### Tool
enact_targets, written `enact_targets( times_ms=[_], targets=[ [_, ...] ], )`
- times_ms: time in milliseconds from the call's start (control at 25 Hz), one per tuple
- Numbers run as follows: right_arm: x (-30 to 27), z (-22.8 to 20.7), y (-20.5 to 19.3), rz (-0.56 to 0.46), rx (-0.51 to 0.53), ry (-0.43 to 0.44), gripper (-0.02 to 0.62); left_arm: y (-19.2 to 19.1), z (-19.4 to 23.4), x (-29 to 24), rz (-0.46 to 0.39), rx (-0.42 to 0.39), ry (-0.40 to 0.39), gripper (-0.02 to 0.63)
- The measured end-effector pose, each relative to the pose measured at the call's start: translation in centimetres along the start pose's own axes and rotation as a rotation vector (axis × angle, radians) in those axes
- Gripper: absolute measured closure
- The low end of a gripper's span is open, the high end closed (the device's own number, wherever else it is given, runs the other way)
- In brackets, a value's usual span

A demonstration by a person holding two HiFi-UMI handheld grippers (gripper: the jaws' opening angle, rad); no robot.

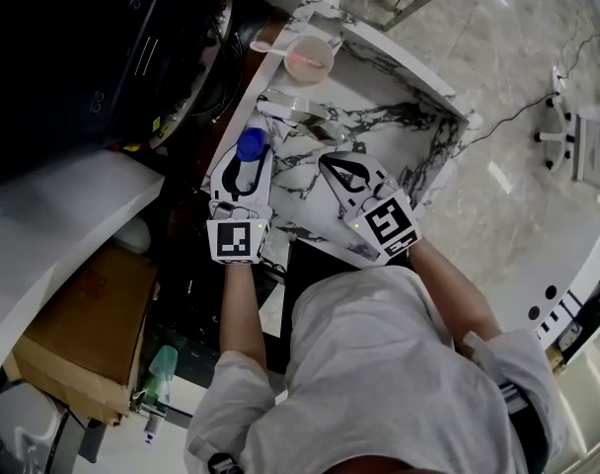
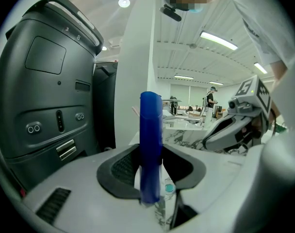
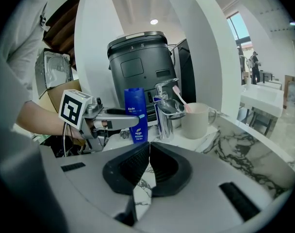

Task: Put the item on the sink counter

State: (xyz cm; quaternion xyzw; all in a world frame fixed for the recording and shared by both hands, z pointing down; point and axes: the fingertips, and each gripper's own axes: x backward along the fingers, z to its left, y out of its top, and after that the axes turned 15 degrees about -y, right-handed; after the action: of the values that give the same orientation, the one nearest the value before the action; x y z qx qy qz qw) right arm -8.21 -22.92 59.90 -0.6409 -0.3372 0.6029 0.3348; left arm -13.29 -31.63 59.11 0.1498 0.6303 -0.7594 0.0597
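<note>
A blue bottle [image 1: 251, 144] stands upright on the marble sink counter [image 1: 302, 194], near its left edge. My left gripper [image 1: 247, 168] is shut on the bottle, with a jaw on each side of it. In the left gripper view the bottle [image 2: 151, 144] fills the gap between the jaws of the left gripper [image 2: 151, 174]. From the right gripper view the bottle [image 3: 136, 114] shows with its base on the counter, held by the left gripper [image 3: 116, 119]. My right gripper [image 1: 341, 169] hovers over the counter to the right, shut and empty; its jaws [image 3: 149, 157] meet.
A chrome faucet [image 3: 165, 111] stands just right of the bottle, with a pale mug [image 3: 196, 120] holding a toothbrush beyond it. A dark appliance [image 3: 138, 62] rises behind them. The sink basin [image 1: 384, 121] lies to the right. A cardboard box [image 1: 83, 334] sits low at the left.
</note>
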Motion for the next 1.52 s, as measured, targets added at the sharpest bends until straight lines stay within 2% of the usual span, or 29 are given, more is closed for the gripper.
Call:
enact_targets(
  times_ms=[400, 640, 1160, 1520],
  targets=[
    [0.6, 0.7, 0.2, -0.01, 0.016, 0.017, 0.591, -0.3, -0.5, 0.4, 0.024, -0.035, 0.006, 0.454],
    [1.1, 1.1, 0.1, -0.005, 0.035, 0.035, 0.591, -0.4, -0.4, 0.6, 0.0, 0.006, 0.028, 0.454],
    [2.1, 2.8, -0.5, 0.008, 0.079, 0.065, 0.591, -1.4, -1.2, 1.3, -0.013, 0.04, 0.047, 0.451],
    [3.0, 4.2, -0.4, 0.012, 0.105, 0.102, 0.591, -1.2, -1.1, 2.2, -0.022, 0.077, 0.081, 0.399]
  ],
)
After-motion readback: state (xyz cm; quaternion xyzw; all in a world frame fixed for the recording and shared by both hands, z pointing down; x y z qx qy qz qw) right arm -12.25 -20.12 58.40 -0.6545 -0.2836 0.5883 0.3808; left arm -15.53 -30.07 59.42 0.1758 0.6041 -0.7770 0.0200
